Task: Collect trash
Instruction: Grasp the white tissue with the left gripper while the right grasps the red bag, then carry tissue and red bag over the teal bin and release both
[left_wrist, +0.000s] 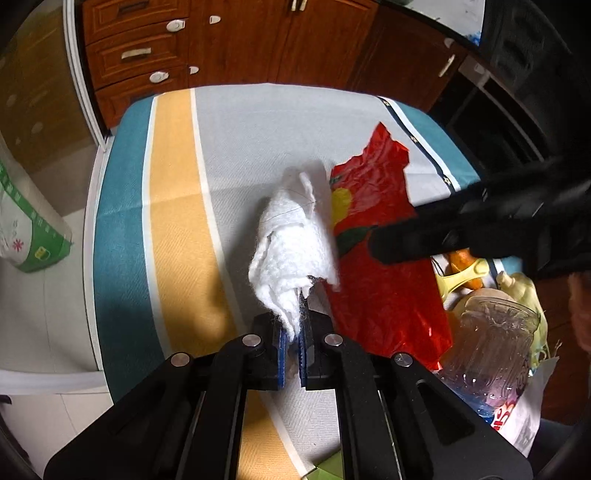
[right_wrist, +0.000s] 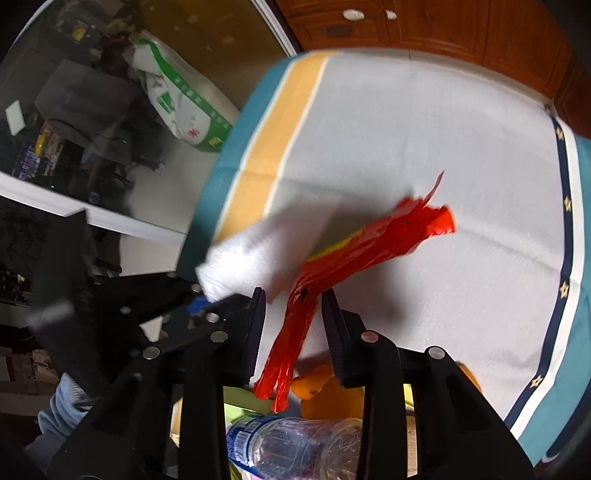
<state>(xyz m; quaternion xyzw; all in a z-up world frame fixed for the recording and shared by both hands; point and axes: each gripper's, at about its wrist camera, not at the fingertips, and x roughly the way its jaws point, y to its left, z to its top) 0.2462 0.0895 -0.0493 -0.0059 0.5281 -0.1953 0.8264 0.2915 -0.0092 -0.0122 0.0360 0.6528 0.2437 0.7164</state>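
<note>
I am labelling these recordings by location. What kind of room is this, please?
Probably a home kitchen or dining area: brown wooden cabinets with drawers stand behind a table under a striped tablecloth, and a large green-and-white sack stands on the tiled floor.

Your work surface: a table (left_wrist: 258, 122) under a striped cloth.
You see the cloth (right_wrist: 424, 147) run teal at the edges, then a yellow band, then pale grey across the middle, with a dark star-patterned border on one side. A crumpled red wrapper (left_wrist: 384, 258) appears to lie on the grey part, toward that border.
</note>
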